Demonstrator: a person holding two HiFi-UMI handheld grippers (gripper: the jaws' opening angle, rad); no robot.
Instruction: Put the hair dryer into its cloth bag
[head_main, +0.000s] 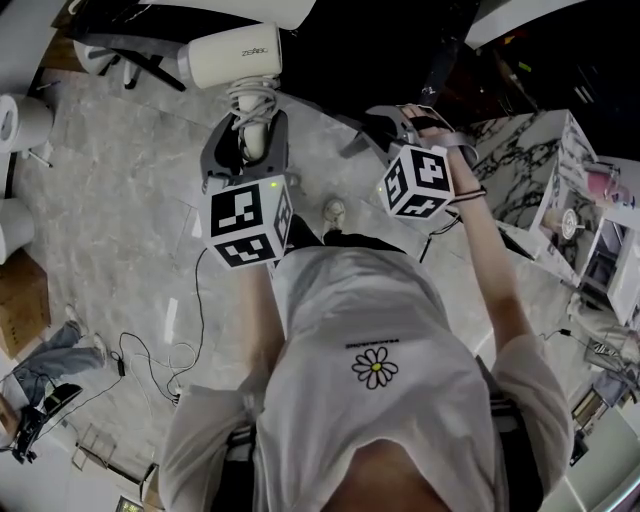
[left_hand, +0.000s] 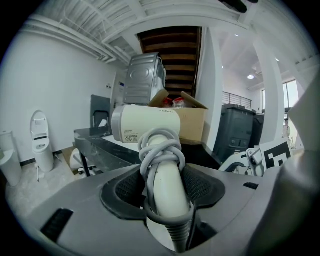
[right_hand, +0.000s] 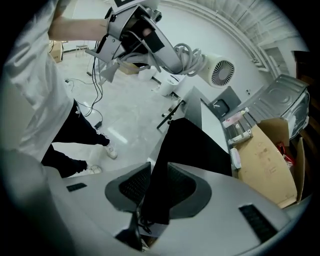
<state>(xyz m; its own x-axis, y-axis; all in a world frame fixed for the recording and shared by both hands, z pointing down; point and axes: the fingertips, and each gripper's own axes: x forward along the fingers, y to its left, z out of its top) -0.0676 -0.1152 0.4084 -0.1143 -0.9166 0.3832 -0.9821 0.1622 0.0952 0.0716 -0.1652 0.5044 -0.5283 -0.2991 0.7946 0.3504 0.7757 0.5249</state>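
Observation:
A cream hair dryer (head_main: 235, 55) has its grey cord wound round the handle (left_hand: 165, 185). My left gripper (head_main: 245, 150) is shut on that handle and holds the dryer upright in the air, with the barrel (left_hand: 150, 125) lying crosswise above the jaws. The right gripper view shows the same dryer (right_hand: 210, 70) from its vented rear end, gripped by the left gripper (right_hand: 130, 40). My right gripper (head_main: 400, 118) is to its right. A black cloth bag (right_hand: 185, 150) runs out from between the right jaws, and the pads (right_hand: 132, 185) close on it from both sides.
A black table (left_hand: 100, 145) carries an open cardboard box (left_hand: 187, 117) and a grey metal machine (left_hand: 142, 80). Dark bins (left_hand: 240, 130) stand to the right, a white toilet (left_hand: 40, 140) to the left. Cables (head_main: 150, 360) lie on the floor; a marble-patterned block (head_main: 540, 170) is at the right.

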